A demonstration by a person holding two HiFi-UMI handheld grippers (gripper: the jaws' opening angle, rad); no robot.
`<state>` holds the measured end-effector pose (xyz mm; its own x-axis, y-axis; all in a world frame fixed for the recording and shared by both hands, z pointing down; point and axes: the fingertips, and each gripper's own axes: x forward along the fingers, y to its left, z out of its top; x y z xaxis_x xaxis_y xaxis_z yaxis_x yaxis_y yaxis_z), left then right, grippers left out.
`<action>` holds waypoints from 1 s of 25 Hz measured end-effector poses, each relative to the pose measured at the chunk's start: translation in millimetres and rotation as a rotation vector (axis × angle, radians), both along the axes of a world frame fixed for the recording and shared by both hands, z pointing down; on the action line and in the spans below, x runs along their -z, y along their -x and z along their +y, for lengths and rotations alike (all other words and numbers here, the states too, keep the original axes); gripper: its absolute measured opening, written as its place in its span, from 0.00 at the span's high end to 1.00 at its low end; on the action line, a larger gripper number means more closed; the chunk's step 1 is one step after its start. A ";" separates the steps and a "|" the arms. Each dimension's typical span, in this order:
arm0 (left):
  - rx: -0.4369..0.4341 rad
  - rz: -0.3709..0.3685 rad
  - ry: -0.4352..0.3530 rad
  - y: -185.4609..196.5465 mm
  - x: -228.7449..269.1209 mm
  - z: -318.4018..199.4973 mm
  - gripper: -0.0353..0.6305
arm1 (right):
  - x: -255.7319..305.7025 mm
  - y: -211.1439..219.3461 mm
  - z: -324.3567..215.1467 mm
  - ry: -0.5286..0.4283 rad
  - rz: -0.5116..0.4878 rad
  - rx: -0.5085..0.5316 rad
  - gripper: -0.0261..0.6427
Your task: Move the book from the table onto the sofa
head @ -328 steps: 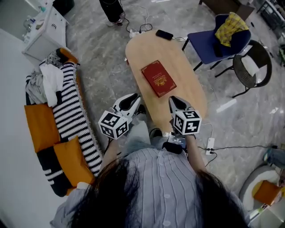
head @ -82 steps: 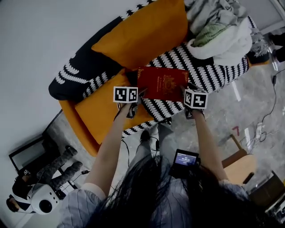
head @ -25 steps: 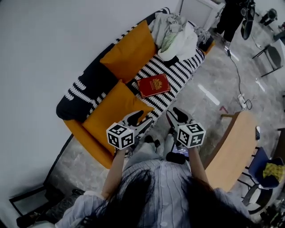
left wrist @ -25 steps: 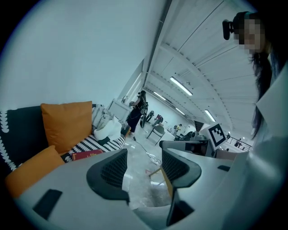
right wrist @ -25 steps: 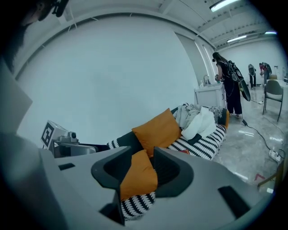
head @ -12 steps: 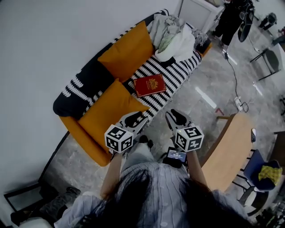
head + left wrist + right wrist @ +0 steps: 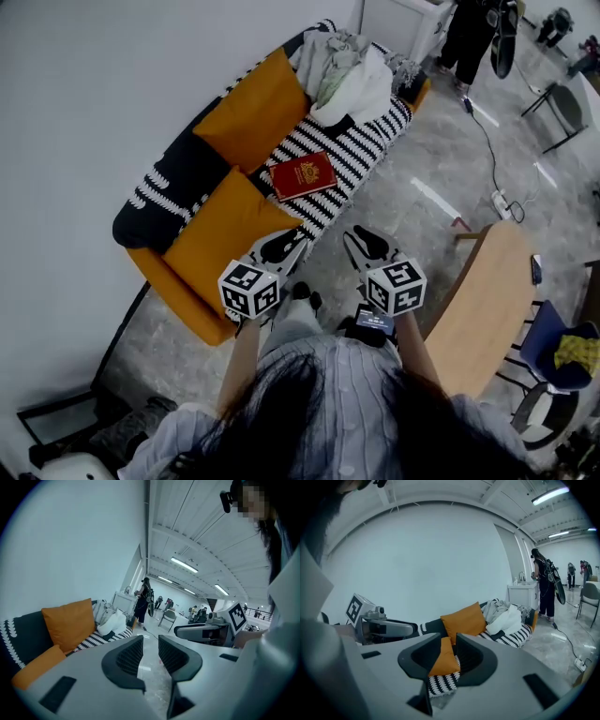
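Stretching along the pale wall, the orange-and-black fabric sofa (image 7: pixel 159 192) carries a black-and-white striped throw (image 7: pixel 361 141) over its seat. The flat red hardcover book with a gold emblem (image 7: pixel 303 175) lies face up on that throw, just beside an orange square cushion (image 7: pixel 225 230). Both handheld grippers hang over the grey floor in front of the sofa, well apart from the book. The left gripper (image 7: pixel 292 240) has just been closing its jaws, which stand a narrow gap apart with nothing between them. The right gripper (image 7: pixel 356 240) has been closing too and shows the same narrow gap, empty and touching nothing.
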<state>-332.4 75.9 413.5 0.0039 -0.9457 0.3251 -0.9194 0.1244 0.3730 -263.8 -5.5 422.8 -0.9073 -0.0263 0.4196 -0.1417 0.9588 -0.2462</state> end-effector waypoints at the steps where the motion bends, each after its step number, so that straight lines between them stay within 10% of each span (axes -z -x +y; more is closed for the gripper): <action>1: 0.003 -0.005 0.002 -3.7 1.3 -1.0 0.78 | 2.1 -2.7 -1.6 -0.002 -0.005 0.004 0.80; 25: -0.020 -0.072 0.029 1.2 8.3 -15.5 0.78 | 8.7 6.8 -29.6 -0.028 -0.027 -0.017 0.82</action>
<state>-333.7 60.3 405.3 -0.0016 -0.9360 0.3520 -0.9463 0.1152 0.3020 -270.5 -35.1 414.1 -0.9178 -0.0530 0.3935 -0.1512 0.9631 -0.2228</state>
